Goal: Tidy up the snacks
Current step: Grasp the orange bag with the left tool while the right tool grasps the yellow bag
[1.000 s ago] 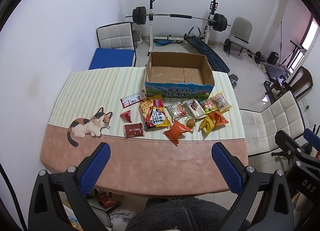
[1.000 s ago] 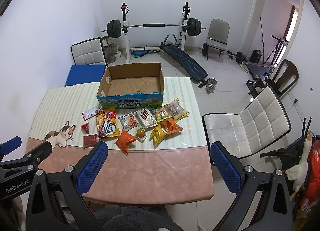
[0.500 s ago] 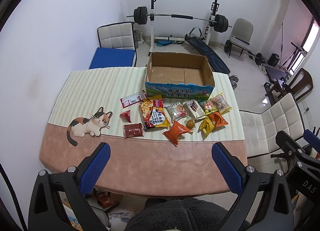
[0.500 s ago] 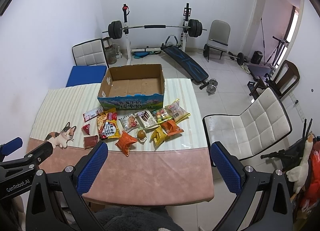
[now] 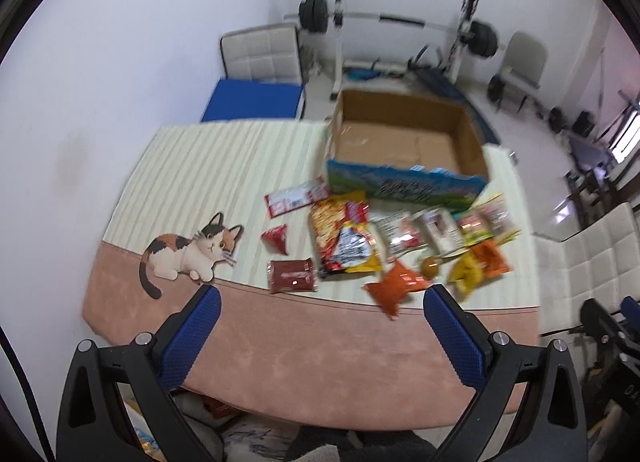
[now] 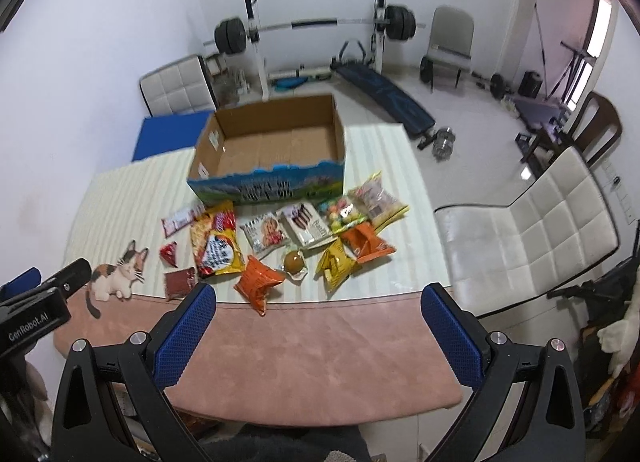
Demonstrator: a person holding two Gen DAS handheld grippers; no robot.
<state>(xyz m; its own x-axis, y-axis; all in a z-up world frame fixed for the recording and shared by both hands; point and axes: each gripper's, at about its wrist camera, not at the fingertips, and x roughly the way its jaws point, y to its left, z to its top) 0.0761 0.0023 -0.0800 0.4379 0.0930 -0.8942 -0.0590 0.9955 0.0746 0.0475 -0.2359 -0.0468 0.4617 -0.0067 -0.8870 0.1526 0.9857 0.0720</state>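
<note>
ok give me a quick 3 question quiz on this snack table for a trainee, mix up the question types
1. True or false: the cardboard box already holds some snacks.
2. Multiple choice: what lies nearest the printed cat on the tablecloth? A) the dark red flat packet B) the yellow packet C) the pastel candy bag
3. Fill in: the fingers of the left gripper and of the right gripper are both ____ and hold nothing.

Key: 1 false, the box floor is bare cardboard. 2 A. 3 open.
</note>
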